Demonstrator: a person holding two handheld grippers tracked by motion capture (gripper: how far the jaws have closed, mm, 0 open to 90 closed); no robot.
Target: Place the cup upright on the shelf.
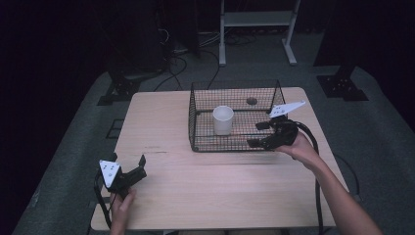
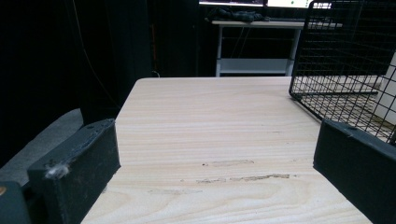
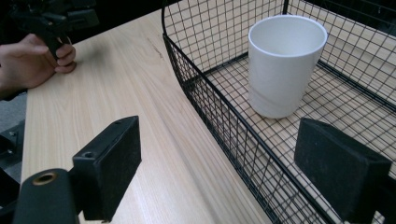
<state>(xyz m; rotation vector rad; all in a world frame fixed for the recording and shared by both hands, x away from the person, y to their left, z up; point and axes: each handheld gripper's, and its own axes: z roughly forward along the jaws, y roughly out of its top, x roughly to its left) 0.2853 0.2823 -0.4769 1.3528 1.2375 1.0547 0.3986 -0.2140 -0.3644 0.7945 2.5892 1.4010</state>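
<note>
Dim overhead light on the pale table (image 1: 220,171), black surroundings, soft high view, sharper tool views.

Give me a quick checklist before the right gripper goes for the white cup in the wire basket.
1. White cup upright in the wire basket: ok.
2. Right gripper open, holding nothing: ok.
3. Right gripper's jaws clear of the basket wall: not ok, they straddle the near wall, one jaw outside, one over the inside.
4. Left gripper out of the way near the table's front corner: ok.
5. Cup empty: cannot tell, the bottom is hidden.
</note>
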